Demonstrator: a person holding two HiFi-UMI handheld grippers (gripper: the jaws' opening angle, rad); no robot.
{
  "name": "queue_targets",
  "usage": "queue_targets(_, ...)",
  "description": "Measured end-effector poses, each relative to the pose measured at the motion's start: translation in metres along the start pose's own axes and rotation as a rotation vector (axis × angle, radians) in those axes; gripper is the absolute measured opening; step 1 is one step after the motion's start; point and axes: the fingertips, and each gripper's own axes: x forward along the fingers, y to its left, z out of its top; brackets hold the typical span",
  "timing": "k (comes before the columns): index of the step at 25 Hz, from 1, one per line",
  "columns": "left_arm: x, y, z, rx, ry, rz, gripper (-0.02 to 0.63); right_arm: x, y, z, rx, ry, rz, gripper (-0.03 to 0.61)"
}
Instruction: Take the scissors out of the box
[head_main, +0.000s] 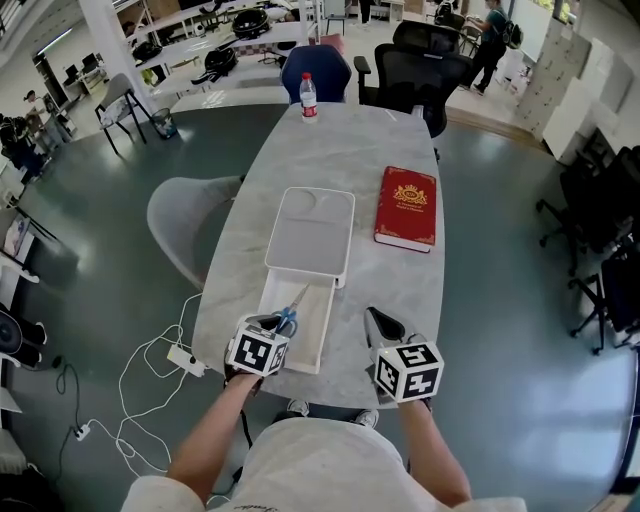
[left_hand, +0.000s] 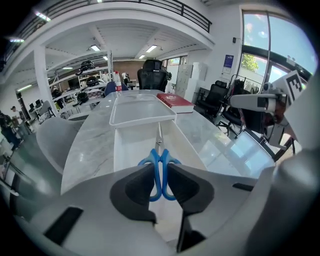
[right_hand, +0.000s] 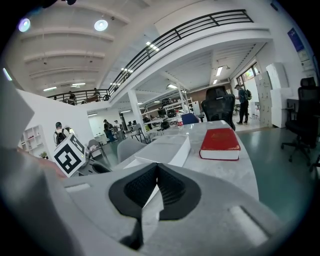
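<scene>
My left tool (left_hand: 160, 167) is narrowed onto the blue handles of the scissors (left_hand: 159, 153), its pads pressing the two loops from the sides, so the grab is made. My right tool (right_hand: 157, 172) hangs near the box's (head_main: 325, 325) near right corner, pads together and nothing in them (it has no part in this, I reckon). The scissors point away from me with the blades closed, over the open part of the box and between its two long walls. Whether the tips touch the box floor I cannot tell. As I judge it, the job is about half done: held, but not out. What is left is to bring them over a wall, clear of the box, and onto the counter (head_main: 380, 140). Beyond, the lid (head_main: 310, 235) covers the far part of the box, a red book (head_main: 407, 207) lies to its right, and a bottle (head_main: 309, 97) stands at the far end.
</scene>
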Motion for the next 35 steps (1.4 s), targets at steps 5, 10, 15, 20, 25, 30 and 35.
queue_targets(5, -0.011, 0.003, 0.015, -0.007, -0.068, 0.008, 0.081, 0.000, -0.003, 0.003, -0.001, -0.005, -0.007, 0.005)
queue_targets(10, -0.026, 0.006, 0.040, -0.006, -0.151, 0.017, 0.081, -0.001, -0.004, 0.006, -0.005, -0.011, -0.010, 0.005)
queue_targets(15, -0.042, 0.002, 0.070, 0.001, -0.254, 0.021, 0.081, -0.003, -0.007, 0.011, -0.014, -0.023, -0.016, 0.005)
queue_targets(20, -0.057, 0.001, 0.094, 0.000, -0.350, 0.002, 0.081, -0.008, -0.009, 0.027, -0.029, -0.056, -0.021, 0.005)
queue_targets(25, -0.078, 0.005, 0.114, 0.000, -0.448, 0.028, 0.081, -0.015, -0.012, 0.045, -0.052, -0.091, -0.033, 0.005)
queue_targets(30, -0.098, 0.004, 0.131, 0.004, -0.543, 0.040, 0.081, -0.021, -0.007, 0.061, -0.064, -0.130, -0.025, 0.005)
queue_targets(35, -0.117, 0.006, 0.144, -0.007, -0.634, 0.065, 0.081, -0.026, 0.003, 0.080, -0.096, -0.169, -0.012, 0.005)
